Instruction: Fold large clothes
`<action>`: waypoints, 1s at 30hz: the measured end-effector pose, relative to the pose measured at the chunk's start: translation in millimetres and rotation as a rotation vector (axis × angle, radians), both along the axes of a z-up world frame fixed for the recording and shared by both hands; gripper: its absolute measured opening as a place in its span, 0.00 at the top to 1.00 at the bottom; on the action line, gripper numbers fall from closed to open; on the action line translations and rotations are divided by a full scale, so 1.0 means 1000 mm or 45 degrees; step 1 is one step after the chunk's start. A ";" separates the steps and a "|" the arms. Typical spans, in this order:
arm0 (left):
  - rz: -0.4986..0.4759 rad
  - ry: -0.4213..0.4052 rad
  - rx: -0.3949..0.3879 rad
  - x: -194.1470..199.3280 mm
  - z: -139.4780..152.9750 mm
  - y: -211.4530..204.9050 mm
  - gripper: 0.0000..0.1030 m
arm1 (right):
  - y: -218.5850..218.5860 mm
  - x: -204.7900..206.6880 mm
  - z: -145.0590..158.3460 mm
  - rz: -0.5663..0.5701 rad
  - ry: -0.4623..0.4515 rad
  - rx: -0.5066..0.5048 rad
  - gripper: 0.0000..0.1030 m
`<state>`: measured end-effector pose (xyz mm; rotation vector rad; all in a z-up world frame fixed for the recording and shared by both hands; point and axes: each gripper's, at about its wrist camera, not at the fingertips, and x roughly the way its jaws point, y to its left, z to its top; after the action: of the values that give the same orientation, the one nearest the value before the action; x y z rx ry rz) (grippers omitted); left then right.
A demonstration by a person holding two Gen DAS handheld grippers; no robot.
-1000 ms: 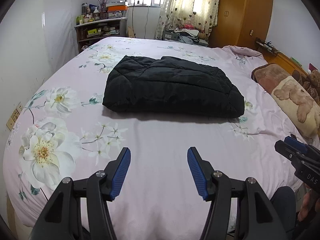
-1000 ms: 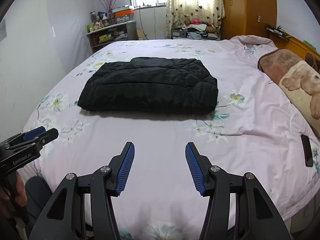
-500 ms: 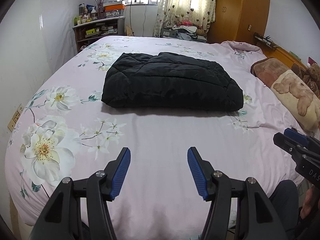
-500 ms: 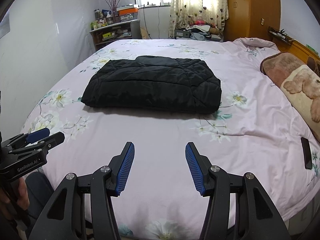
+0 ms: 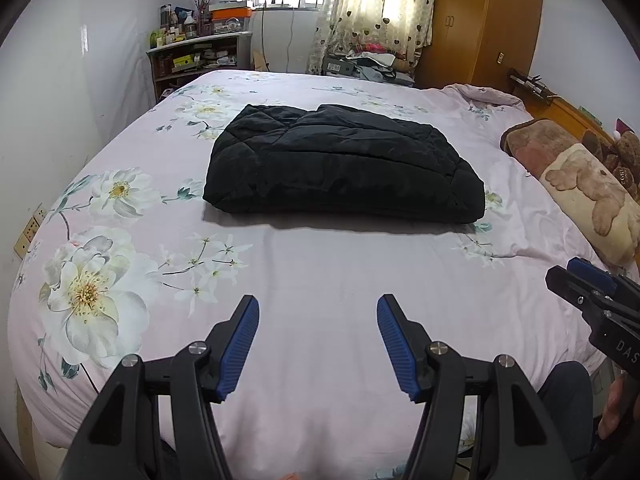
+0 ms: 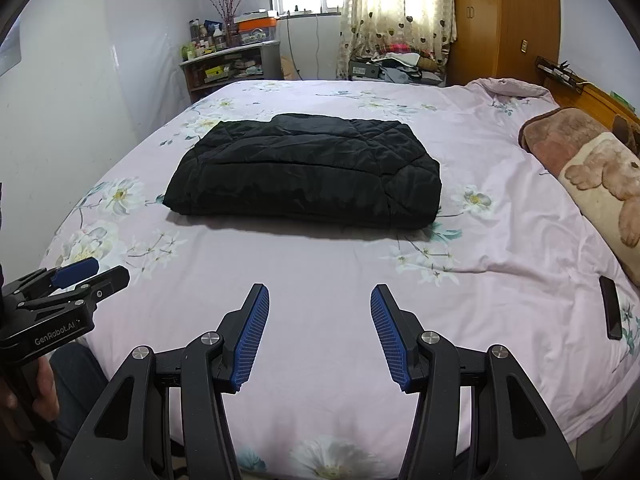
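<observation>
The black jacket (image 5: pixel 344 168) lies folded in a thick, neat block in the middle of the bed (image 5: pixel 320 280), and it looks like the folding is about done. The left gripper (image 5: pixel 318 344) and the right gripper (image 6: pixel 318 332) hang over the bed's near edge, well away from the jacket, each with its jaws partly open and nothing in them. If one more fold is wanted, each gripper should pinch a near corner of the jacket, then both lift together and lay it flat so the puffy layers don't slide.

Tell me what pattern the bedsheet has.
Pale pink bedsheet printed with large white flowers; clearest in the left wrist view.
</observation>
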<state>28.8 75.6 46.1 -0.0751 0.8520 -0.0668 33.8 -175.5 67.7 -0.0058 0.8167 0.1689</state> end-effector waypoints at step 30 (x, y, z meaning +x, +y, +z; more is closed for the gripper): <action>-0.019 0.014 0.011 -0.002 -0.005 -0.004 0.38 | 0.000 -0.003 -0.001 0.008 0.011 -0.013 0.48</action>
<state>26.9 71.6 40.9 -0.0613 0.8641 -0.0770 30.8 -175.3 66.6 -0.0169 0.8260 0.1710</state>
